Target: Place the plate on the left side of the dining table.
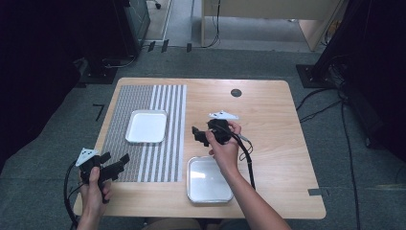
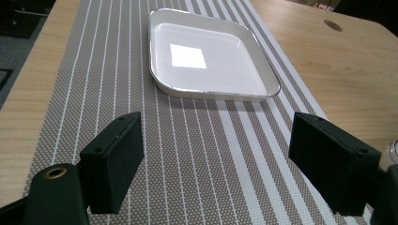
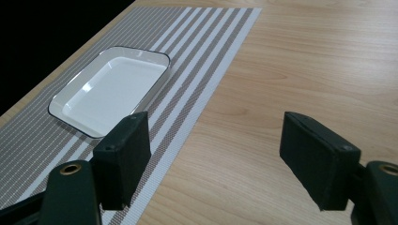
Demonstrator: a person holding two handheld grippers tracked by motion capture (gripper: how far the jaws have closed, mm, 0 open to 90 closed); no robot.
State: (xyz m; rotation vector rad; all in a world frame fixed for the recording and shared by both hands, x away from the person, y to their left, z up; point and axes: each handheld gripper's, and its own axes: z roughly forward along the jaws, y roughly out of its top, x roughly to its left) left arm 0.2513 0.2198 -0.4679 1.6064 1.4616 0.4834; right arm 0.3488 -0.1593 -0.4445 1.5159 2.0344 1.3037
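In the high view the left gripper (image 1: 116,161) sits at lower left over the near edge of the striped placemat (image 1: 143,136), jaws spread and empty, while the right gripper (image 1: 197,135) hovers at centre frame above bare wooden table (image 1: 268,124), jaws likewise parted and holding nothing. Nothing lies between either gripper and the trays. There are two white trays: one tray on the placemat (image 1: 146,126) left of centre, and a second tray (image 1: 207,179) on bare wood at lower centre, just beside the right forearm; one dark round grommet (image 1: 236,93) marks the table's upper middle.
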